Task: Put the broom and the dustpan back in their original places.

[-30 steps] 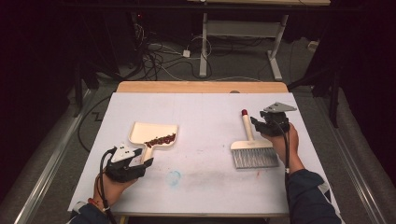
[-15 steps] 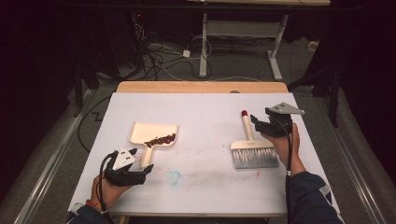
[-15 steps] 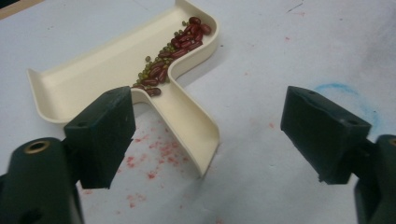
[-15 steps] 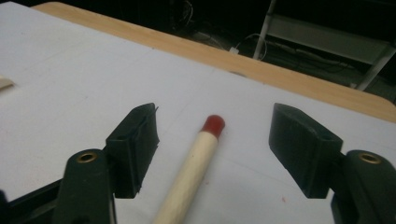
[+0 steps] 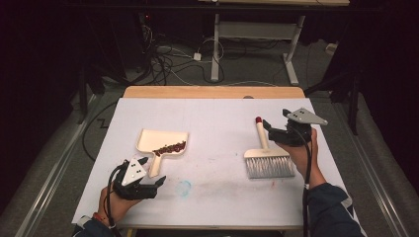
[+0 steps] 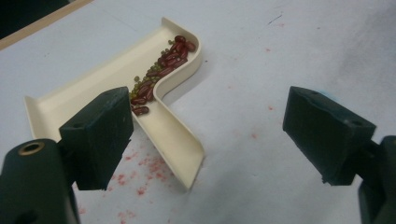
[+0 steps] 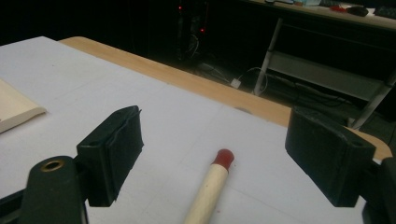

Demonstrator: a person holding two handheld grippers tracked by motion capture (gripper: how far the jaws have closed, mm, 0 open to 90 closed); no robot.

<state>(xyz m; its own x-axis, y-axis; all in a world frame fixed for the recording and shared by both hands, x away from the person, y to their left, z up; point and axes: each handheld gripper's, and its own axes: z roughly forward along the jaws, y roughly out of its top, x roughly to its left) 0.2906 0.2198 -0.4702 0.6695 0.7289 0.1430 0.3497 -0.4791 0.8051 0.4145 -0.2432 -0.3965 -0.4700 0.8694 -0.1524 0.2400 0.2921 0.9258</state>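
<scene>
A: Left gripper just near of the dustpan, jaws just opened wide, nothing between them; beans heaped at the pan's back wall.

B: Right gripper likewise just opened wide above the brush handle, right of the dustpan; a careless nudge could tip the pan and scatter the beans.

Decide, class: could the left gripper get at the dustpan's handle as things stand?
Probably yes. The left gripper has just opened its jaws wide, nothing is between them, and the dustpan handle lies on bare table just ahead of them.
</scene>
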